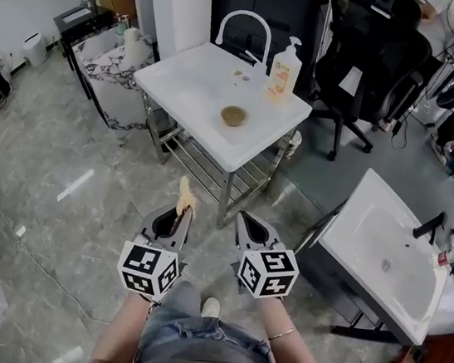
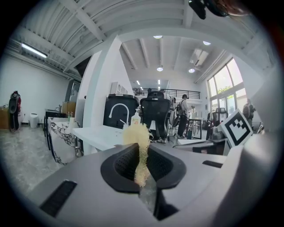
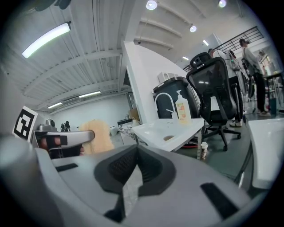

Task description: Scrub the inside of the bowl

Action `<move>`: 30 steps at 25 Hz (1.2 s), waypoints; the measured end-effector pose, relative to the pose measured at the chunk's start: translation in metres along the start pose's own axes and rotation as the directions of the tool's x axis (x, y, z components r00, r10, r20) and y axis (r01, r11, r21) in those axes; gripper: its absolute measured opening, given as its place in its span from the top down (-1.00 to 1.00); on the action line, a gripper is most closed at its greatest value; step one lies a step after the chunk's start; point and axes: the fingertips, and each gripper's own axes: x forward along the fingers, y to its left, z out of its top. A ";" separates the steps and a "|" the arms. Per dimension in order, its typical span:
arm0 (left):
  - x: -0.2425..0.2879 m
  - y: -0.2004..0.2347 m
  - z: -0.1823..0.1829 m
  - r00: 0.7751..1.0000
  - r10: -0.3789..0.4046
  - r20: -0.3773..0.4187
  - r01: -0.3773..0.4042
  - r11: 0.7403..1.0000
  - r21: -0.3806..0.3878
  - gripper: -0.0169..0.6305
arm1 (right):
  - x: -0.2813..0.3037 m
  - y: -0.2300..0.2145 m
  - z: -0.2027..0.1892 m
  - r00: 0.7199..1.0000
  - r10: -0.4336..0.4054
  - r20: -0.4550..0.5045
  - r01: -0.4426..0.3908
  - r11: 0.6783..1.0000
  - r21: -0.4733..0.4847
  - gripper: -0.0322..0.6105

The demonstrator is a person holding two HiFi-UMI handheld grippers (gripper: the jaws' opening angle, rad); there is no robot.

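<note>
Head view is showing the bowl (image 1: pixel 234 116) sitting toward the worktop's (image 1: pixel 183 78) near corner, well apart from both grippers. Left gripper (image 1: pixel 179 212) is clamping a yellow scrubber (image 1: pixel 185 195) upright; right gripper's (image 1: pixel 246 225) jaws are resting together, holding nothing.

No readable text anywhere, soap bottle (image 1: pixel 284 71) label too small to read

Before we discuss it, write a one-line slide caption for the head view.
Left gripper clamps a yellow sponge, right gripper shut and empty, both well short of the bowl on the white table.
</note>
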 end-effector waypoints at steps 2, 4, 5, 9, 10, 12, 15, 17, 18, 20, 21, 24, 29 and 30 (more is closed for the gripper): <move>0.002 0.001 0.000 1.000 0.006 0.000 -0.006 1.000 0.002 0.81 | 0.001 -0.002 0.002 1.000 0.002 0.002 -0.002 1.000 -0.001 0.87; 0.007 0.001 0.000 1.000 0.010 -0.001 -0.010 1.000 0.007 0.81 | 0.002 -0.007 0.004 1.000 0.001 0.005 -0.001 1.000 0.002 0.87; 0.011 0.000 0.001 1.000 0.010 -0.002 -0.010 1.000 0.009 0.81 | 0.003 -0.010 0.006 1.000 -0.001 0.005 0.001 1.000 0.004 0.87; 0.023 0.004 0.005 1.000 0.004 0.002 -0.004 1.000 0.009 0.81 | 0.012 -0.018 0.011 1.000 -0.009 0.007 0.009 1.000 0.004 0.87; 0.026 0.007 0.006 1.000 0.002 0.004 -0.002 1.000 0.009 0.81 | 0.015 -0.019 0.012 1.000 -0.010 0.008 0.010 1.000 0.002 0.87; 0.033 0.011 0.007 1.000 0.000 0.006 0.000 1.000 0.010 0.81 | 0.021 -0.021 0.014 1.000 -0.014 0.008 0.014 1.000 0.000 0.87; 0.047 0.021 0.009 1.000 -0.001 0.008 0.001 1.000 0.011 0.81 | 0.035 -0.026 0.019 1.000 -0.016 0.009 0.016 1.000 0.000 0.87; 0.059 0.030 0.009 1.000 -0.004 0.008 0.004 1.000 0.004 0.81 | 0.048 -0.029 0.024 1.000 -0.016 0.011 0.016 1.000 -0.002 0.87; 0.065 0.035 0.010 1.000 -0.007 0.007 0.007 1.000 0.000 0.81 | 0.055 -0.031 0.028 1.000 -0.017 0.012 0.017 1.000 -0.004 0.87; 0.080 0.046 0.011 1.000 -0.015 0.002 0.015 1.000 -0.006 0.81 | 0.071 -0.034 0.034 1.000 -0.019 0.016 0.019 1.000 -0.009 0.87; 0.087 0.053 0.011 1.000 -0.018 0.001 0.018 1.000 -0.008 0.81 | 0.080 -0.035 0.037 1.000 -0.020 0.017 0.021 1.000 -0.010 0.87; 0.111 0.075 0.014 1.000 -0.025 0.002 0.025 1.000 -0.013 0.81 | 0.109 -0.039 0.046 1.000 -0.023 0.018 0.024 0.999 -0.024 0.87; 0.152 0.118 0.021 0.999 -0.044 -0.011 0.043 0.999 -0.026 0.81 | 0.163 -0.051 0.058 0.999 -0.045 -0.001 0.044 0.999 -0.031 0.87; 0.160 0.127 0.023 0.999 -0.049 -0.014 0.048 0.998 -0.029 0.81 | 0.174 -0.053 0.060 0.999 -0.049 -0.007 0.049 0.998 -0.028 0.87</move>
